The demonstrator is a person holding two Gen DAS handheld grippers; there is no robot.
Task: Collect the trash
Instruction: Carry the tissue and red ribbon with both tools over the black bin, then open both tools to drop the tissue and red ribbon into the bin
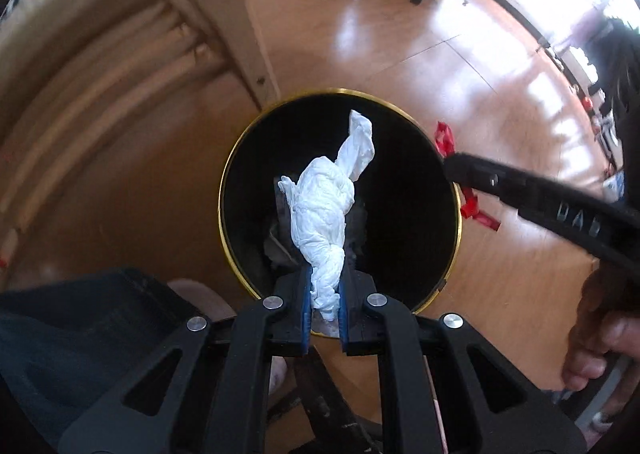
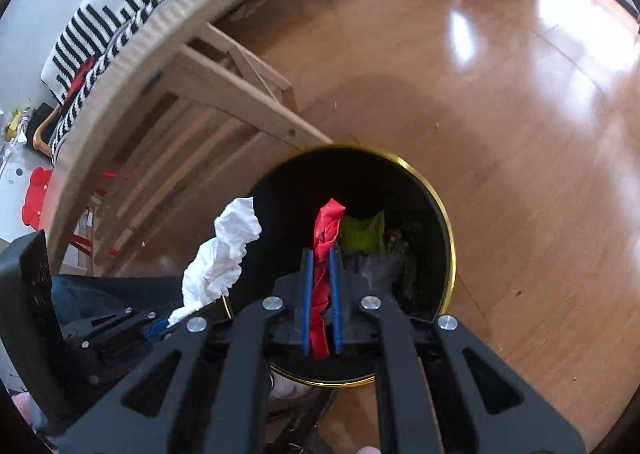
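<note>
White tissue (image 1: pixel 324 210), twisted into a rope, is pinched between the blue pads of the left tool (image 1: pixel 325 304) and juts forward over the mouth of the black bin (image 1: pixel 457 222) with its gold rim. The right tool (image 2: pixel 321 304) is likewise narrowed onto a red wrapper (image 2: pixel 326 254), whose free end pokes out ahead of the fingers above the bin's opening; green and dark scraps already lie inside, beyond the tips. Both tools are thus at the drop step: trash gathered, carried and hanging over the bin, not yet let go. The next move probably calls for spreading each pair of fingers so the pieces fall inside the rim. The tissue is long and light, so it may cling to a pad or drape over the edge; a slight dip into the mouth first would help. From the left tool, the right one shows off to the right, its red piece trailing near the rim.
</note>
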